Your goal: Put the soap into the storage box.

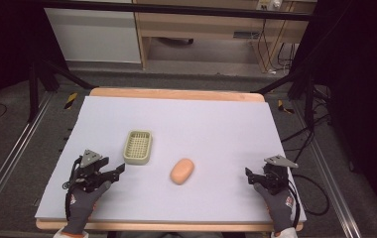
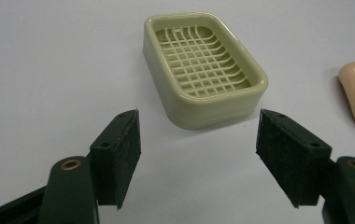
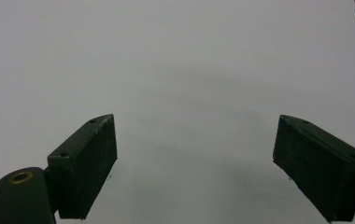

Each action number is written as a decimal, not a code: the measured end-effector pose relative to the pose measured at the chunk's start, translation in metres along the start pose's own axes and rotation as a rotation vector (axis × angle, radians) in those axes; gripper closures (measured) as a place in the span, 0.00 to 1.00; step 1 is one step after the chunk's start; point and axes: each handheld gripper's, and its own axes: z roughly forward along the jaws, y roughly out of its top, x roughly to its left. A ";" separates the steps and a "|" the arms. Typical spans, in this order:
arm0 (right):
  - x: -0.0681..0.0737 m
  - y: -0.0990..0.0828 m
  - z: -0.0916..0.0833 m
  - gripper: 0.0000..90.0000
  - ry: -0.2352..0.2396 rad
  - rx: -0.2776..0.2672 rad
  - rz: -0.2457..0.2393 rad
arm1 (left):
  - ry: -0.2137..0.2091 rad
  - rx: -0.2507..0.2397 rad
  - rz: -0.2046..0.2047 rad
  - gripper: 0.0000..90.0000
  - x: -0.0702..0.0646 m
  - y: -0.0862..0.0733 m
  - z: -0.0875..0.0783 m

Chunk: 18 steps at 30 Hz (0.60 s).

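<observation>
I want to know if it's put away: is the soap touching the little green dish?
Apart. The high view shows bare white table between the soap and the dish.

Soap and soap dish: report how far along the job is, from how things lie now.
Nothing looks done yet. The peach soap lies on the white table cover, apart from the green soap dish, whose grid is bare. Nothing is in hand: the left gripper sits open just short of the dish, and the right gripper rests open near the right edge. Left, probably: grasp the soap and set it in the dish.
</observation>
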 end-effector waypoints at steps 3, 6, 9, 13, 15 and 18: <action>0.000 0.000 0.000 0.15 -0.003 0.006 0.006 | -0.008 0.003 -0.001 0.33 -0.003 0.000 0.001; 0.000 0.000 0.001 0.15 -0.005 0.008 0.004 | -0.015 0.004 0.000 0.33 -0.005 0.000 0.002; 0.000 0.000 0.000 0.15 0.000 0.002 0.007 | -0.027 0.001 0.002 0.32 -0.010 0.001 0.002; 0.000 0.000 0.000 0.15 0.002 0.003 0.010 | -0.039 0.003 0.011 0.31 -0.015 0.002 0.003; 0.001 0.000 0.000 0.15 0.006 0.002 0.013 | -0.043 -0.001 0.008 0.31 -0.017 0.002 0.003; 0.001 0.000 0.000 0.14 0.006 0.000 0.011 | -0.053 0.005 0.014 0.30 -0.022 0.002 0.004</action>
